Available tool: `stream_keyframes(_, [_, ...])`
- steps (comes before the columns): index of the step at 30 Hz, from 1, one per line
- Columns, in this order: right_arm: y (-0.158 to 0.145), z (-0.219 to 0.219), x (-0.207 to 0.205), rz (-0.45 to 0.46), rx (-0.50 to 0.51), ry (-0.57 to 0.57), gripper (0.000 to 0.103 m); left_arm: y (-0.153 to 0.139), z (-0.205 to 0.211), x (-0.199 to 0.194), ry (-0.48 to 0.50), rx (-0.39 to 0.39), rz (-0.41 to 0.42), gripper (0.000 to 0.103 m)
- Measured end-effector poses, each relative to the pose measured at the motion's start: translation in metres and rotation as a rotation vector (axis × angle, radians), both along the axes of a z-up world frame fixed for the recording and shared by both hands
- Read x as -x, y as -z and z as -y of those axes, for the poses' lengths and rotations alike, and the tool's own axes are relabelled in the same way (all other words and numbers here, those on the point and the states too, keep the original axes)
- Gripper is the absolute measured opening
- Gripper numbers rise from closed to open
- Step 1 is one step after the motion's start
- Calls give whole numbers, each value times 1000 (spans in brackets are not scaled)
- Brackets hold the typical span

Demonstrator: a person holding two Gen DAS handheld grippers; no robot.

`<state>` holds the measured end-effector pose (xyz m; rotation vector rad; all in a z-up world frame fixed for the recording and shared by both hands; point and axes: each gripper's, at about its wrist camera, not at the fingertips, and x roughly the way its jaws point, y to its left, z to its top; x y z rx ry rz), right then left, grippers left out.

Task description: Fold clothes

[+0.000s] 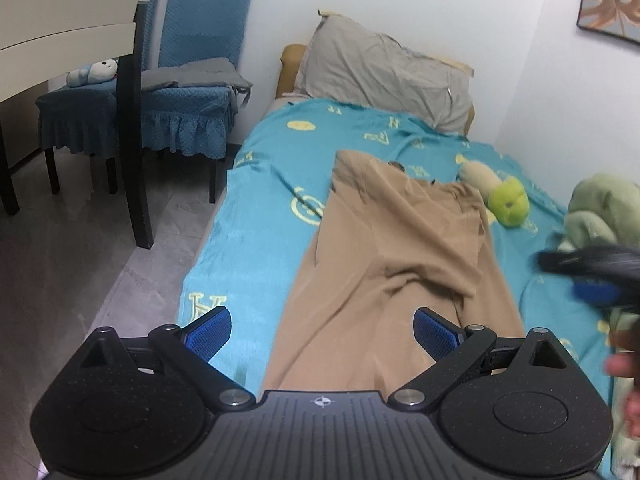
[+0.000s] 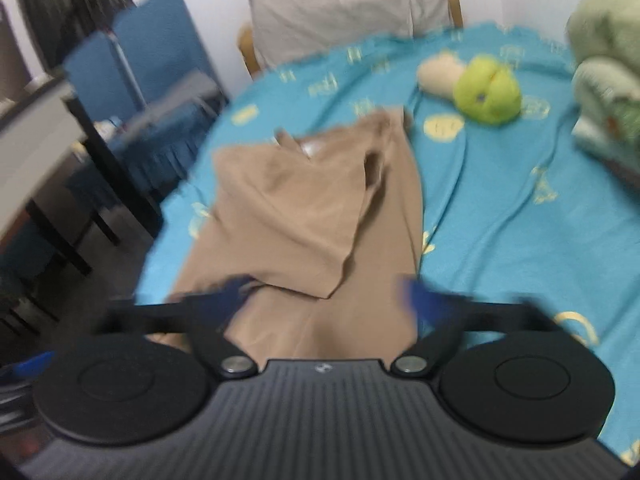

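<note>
Nearest the lens, the left tongs (image 1: 322, 332) hang with their blue pads spread wide and nothing between them, poised over the near end of the tan trousers (image 1: 384, 264). Leftward stand a white desk (image 1: 60, 52) and blue-covered chairs (image 1: 192, 76); then comes the bed (image 1: 256, 184), its turquoise sheet giving a flat surface for folding. On it the trousers lie lengthwise, waistband toward the grey pillow (image 1: 384, 72), one leg apparently doubled over the other. Right of them rest a green plush toy (image 1: 508, 200) and pale green bedding (image 1: 600, 208). The right tongs (image 2: 324, 300), blurred, also gape empty above the cloth, probably heading for a grip.
</note>
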<state>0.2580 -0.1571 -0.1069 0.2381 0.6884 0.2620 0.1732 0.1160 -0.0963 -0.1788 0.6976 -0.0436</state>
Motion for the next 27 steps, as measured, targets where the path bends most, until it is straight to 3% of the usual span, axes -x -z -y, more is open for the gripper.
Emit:
stream_keyframes(6, [-27,25,98,90,-48,-18,103,2,-3,19,22,30,-40,99])
stream_keyframes(10, [-22,45,134,106,-37,34,103,5,-16,20,18,127,-151,97])
stream_keyframes(13, [-20,57,134,89,-61,92,103,8,-30,20,6,183,-265,94])
stream_keyframes(18, [-8,72,121,50,-139,135,103,1,-58,27,-8,111,-338,92])
stream_keyframes(21, [2,75,113,8,-172,155,103,10,-85,31,26,174,-402,92])
stream_keyframes(23, [7,77,108,-22,-211,159,103,23,-109,35,46,304,-466,85])
stream_keyframes(27, [12,76,105,-43,-254,156,103,34,-137,36,28,369,-512,78])
